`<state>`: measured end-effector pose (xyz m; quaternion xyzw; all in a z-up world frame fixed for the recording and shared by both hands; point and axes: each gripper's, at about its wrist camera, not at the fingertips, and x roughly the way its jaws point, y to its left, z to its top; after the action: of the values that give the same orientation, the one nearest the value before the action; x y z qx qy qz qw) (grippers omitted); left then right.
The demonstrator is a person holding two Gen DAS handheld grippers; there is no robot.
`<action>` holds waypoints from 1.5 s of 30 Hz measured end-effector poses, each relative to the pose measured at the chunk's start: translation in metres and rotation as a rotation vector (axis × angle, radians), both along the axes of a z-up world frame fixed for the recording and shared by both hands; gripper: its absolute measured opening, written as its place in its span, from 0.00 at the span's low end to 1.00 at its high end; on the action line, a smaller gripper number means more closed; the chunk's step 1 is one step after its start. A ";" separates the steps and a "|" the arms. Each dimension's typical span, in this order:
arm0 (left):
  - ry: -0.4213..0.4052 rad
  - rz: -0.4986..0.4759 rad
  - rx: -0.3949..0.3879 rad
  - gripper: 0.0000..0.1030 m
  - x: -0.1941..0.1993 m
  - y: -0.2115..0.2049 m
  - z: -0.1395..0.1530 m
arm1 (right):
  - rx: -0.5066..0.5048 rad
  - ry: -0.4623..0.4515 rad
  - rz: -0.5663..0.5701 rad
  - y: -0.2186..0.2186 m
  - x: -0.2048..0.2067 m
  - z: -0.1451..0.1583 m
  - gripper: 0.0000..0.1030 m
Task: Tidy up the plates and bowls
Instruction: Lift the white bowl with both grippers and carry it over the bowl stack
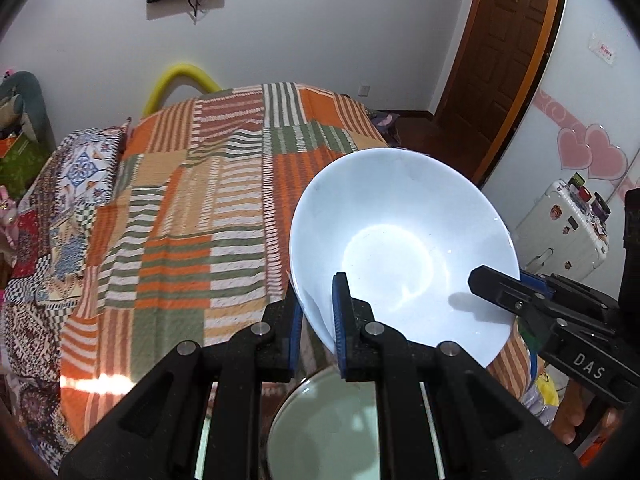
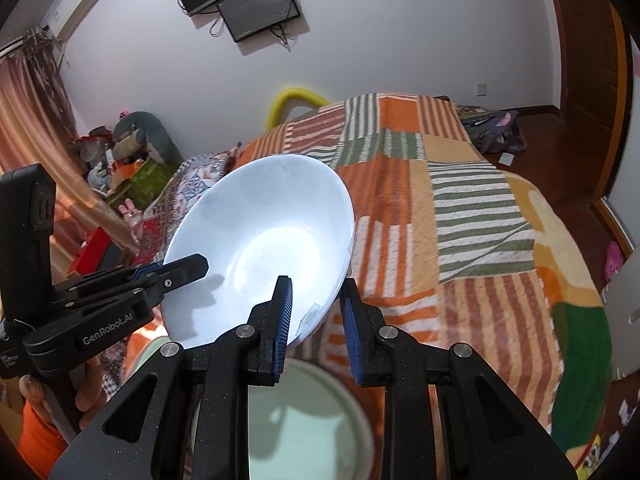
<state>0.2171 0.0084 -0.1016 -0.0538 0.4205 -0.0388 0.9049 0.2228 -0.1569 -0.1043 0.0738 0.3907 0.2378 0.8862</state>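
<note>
A white bowl (image 1: 400, 248) is held in the air above the bed, tilted. My left gripper (image 1: 318, 320) is shut on its near left rim, one blue pad inside and one outside. My right gripper (image 2: 316, 316) straddles the bowl's (image 2: 264, 248) right rim with its blue pads slightly apart from the rim; it also shows in the left wrist view (image 1: 496, 284) at the bowl's right edge. A pale green plate (image 1: 332, 428) lies right below the bowl, also in the right wrist view (image 2: 308, 420).
A bed with an orange, green and white striped quilt (image 1: 208, 220) fills the middle. A white suitcase (image 1: 568, 232) stands at the right by a wardrobe. A wooden door (image 1: 504, 40) is at the back right. Clutter and toys (image 2: 120, 152) sit at the left.
</note>
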 end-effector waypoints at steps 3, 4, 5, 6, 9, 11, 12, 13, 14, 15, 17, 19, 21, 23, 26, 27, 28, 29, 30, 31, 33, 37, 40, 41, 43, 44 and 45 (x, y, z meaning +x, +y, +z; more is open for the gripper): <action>-0.016 0.016 0.007 0.12 -0.018 0.008 0.005 | 0.008 -0.001 0.018 0.009 -0.010 -0.001 0.22; -0.021 0.023 0.011 0.12 -0.024 0.011 0.006 | 0.009 -0.002 0.022 0.012 -0.013 -0.001 0.22; -0.026 0.030 0.015 0.12 -0.031 0.014 0.008 | 0.011 -0.002 0.027 0.016 -0.016 0.000 0.22; -0.030 0.036 0.018 0.12 -0.038 0.017 0.009 | 0.013 -0.003 0.034 0.019 -0.018 -0.001 0.22; -0.037 0.058 0.021 0.12 -0.055 0.028 0.010 | 0.017 -0.005 0.062 0.032 -0.027 -0.002 0.22; -0.038 0.078 0.017 0.13 -0.067 0.037 0.010 | 0.020 -0.004 0.080 0.041 -0.033 -0.003 0.22; -0.040 0.088 0.014 0.13 -0.073 0.042 0.010 | 0.022 -0.005 0.091 0.046 -0.037 -0.003 0.22; -0.041 0.098 0.013 0.13 -0.078 0.047 0.009 | 0.023 -0.005 0.100 0.049 -0.039 -0.003 0.22; -0.043 0.106 0.012 0.13 -0.083 0.051 0.009 | 0.024 -0.007 0.112 0.054 -0.041 -0.004 0.22; -0.045 0.116 0.011 0.13 -0.087 0.055 0.009 | 0.025 -0.007 0.124 0.059 -0.044 -0.004 0.22; -0.049 0.135 0.012 0.13 -0.097 0.064 0.008 | 0.025 -0.007 0.146 0.068 -0.048 -0.006 0.22; -0.051 0.156 0.014 0.13 -0.105 0.074 0.007 | 0.020 -0.011 0.164 0.076 -0.054 -0.007 0.22; -0.051 0.173 0.017 0.13 -0.112 0.081 0.006 | 0.013 -0.015 0.183 0.086 -0.057 -0.009 0.22; -0.051 0.190 0.021 0.13 -0.120 0.088 0.004 | 0.013 -0.014 0.206 0.095 -0.061 -0.011 0.22; -0.045 0.215 0.019 0.13 -0.129 0.101 -0.001 | 0.014 -0.006 0.235 0.107 -0.065 -0.015 0.22; -0.043 0.223 0.020 0.13 -0.133 0.104 -0.002 | 0.014 -0.002 0.244 0.110 -0.066 -0.017 0.22; -0.041 0.229 0.020 0.13 -0.135 0.107 -0.004 | 0.013 0.000 0.252 0.113 -0.068 -0.018 0.22; -0.040 0.237 0.020 0.13 -0.138 0.111 -0.006 | 0.012 0.002 0.261 0.116 -0.069 -0.020 0.22; -0.038 0.244 0.019 0.13 -0.141 0.114 -0.008 | 0.012 0.006 0.269 0.119 -0.071 -0.022 0.23; -0.035 0.251 0.019 0.13 -0.144 0.116 -0.010 | 0.013 0.009 0.275 0.122 -0.073 -0.023 0.23; -0.032 0.262 0.020 0.13 -0.150 0.120 -0.013 | 0.012 0.017 0.288 0.128 -0.076 -0.026 0.23; -0.022 0.280 0.031 0.13 -0.159 0.126 -0.020 | 0.009 0.034 0.312 0.138 -0.082 -0.032 0.23; -0.011 0.290 0.034 0.13 -0.164 0.130 -0.027 | 0.001 0.048 0.327 0.144 -0.084 -0.039 0.23; -0.007 0.293 0.032 0.13 -0.165 0.131 -0.029 | -0.002 0.053 0.330 0.146 -0.085 -0.040 0.23; 0.005 0.301 0.021 0.13 -0.168 0.135 -0.035 | -0.010 0.065 0.339 0.150 -0.087 -0.045 0.23; 0.013 0.304 0.017 0.13 -0.168 0.136 -0.039 | -0.016 0.072 0.344 0.152 -0.087 -0.049 0.23; 0.021 0.307 0.012 0.13 -0.169 0.138 -0.042 | -0.020 0.079 0.347 0.153 -0.088 -0.051 0.23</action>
<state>0.0485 0.1461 -0.1439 -0.1126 0.4170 0.1028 0.8960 0.1345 -0.0034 -0.1557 0.0056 0.4346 0.3801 0.8165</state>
